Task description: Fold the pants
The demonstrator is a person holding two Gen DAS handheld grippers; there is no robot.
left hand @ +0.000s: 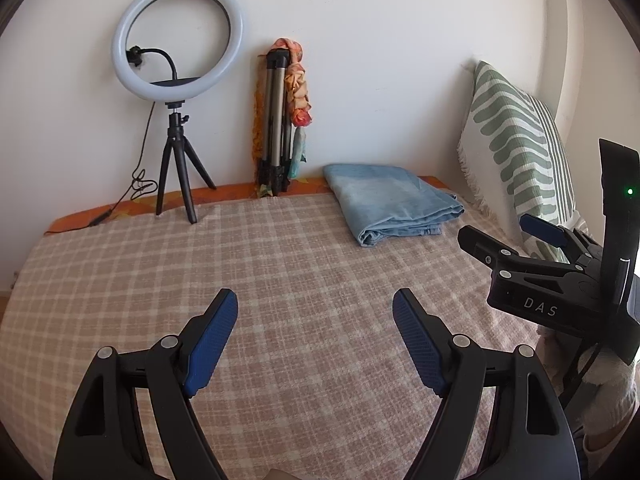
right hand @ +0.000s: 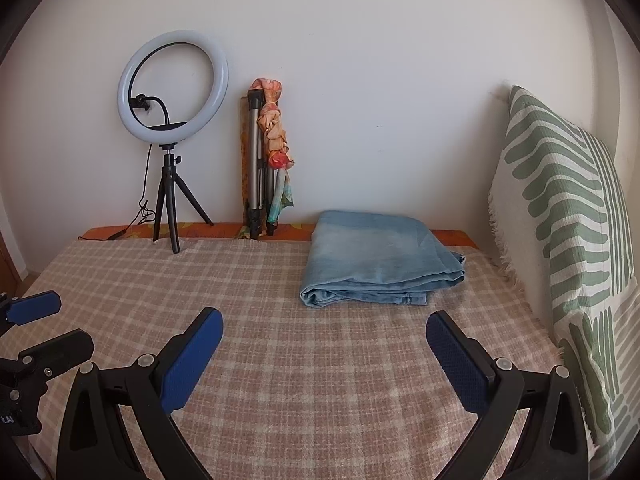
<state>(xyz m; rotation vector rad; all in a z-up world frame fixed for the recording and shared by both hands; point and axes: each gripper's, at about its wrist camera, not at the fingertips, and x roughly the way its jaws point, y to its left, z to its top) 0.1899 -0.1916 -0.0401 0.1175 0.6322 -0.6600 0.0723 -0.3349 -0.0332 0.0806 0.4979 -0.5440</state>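
Your left claw [left hand: 314,306] hangs wide over the checked bed cover [left hand: 280,264] with nothing between its blue pads, and your right claw [right hand: 324,326] stands just as wide and empty beside it. The pants [right hand: 376,256], light blue denim, lie folded in a flat stack at the far right of the bed, near the green-patterned pillow [right hand: 568,216] and well apart from both claws. A ring light [right hand: 173,80] on a small tripod stands at the far left by the wall

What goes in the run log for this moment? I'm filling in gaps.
pants: folded, on bed near pillow | left gripper: open, empty | right gripper: open, empty | contact: none
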